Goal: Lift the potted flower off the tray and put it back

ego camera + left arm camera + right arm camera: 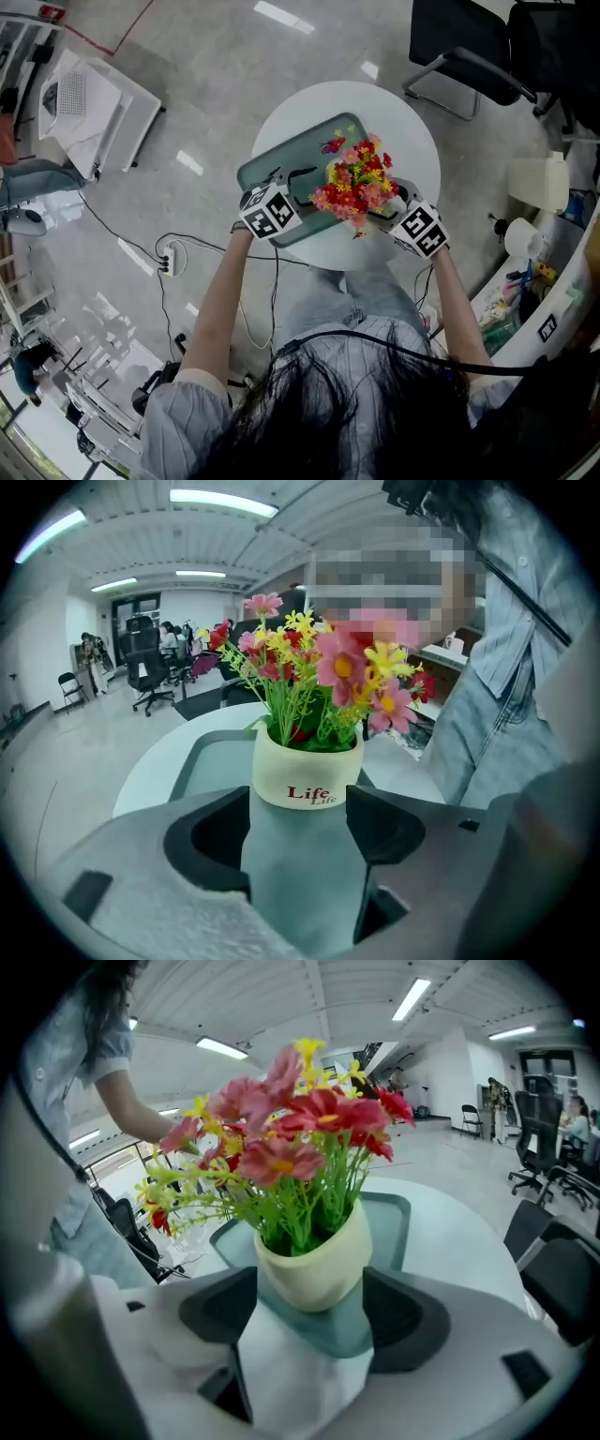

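Note:
The potted flower, red, pink and yellow blooms in a cream pot, stands on the grey-green tray on a round white table. My left gripper is at the pot's left and my right gripper at its right. In the left gripper view the pot, printed "Life", sits just past the open left gripper, untouched. In the right gripper view the pot stands at the tips of the open right gripper, with gaps on both sides; the tray's corner lies under it.
Black office chairs stand beyond the table at the top right. A white cabinet is on the floor at the left, and a cable with a power strip lies nearby. A cluttered counter runs along the right.

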The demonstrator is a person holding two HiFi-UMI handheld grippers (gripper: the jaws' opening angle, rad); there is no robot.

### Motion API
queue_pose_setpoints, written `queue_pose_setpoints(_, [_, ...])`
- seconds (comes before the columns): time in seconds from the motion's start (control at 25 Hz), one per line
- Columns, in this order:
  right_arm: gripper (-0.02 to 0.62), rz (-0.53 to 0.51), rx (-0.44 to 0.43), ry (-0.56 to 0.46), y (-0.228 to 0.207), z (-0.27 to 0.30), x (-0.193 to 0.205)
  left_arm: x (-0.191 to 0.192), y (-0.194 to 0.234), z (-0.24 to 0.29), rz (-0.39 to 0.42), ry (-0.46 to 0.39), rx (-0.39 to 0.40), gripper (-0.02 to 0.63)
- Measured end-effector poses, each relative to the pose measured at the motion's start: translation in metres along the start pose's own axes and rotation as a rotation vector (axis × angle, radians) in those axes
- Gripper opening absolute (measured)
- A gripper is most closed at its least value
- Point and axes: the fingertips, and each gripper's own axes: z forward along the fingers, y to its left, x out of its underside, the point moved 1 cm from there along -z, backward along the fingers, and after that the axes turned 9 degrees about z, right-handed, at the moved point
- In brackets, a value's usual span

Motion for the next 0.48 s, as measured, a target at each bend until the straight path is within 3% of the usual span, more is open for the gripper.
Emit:
queue_pose_setpoints(0.2, [0.339,-0.044,-0.013,0.044,-0.003,0.009,0.003,0.002,0.004,0.013,0.068,0.041,0.082,0.345])
queue_pose_setpoints(0.48, [0.341,-0.033,-0.066,0.056,-0.006,0.014,0.002,0.007,0.006,0.022,0.119,0.082,0.200,0.348])
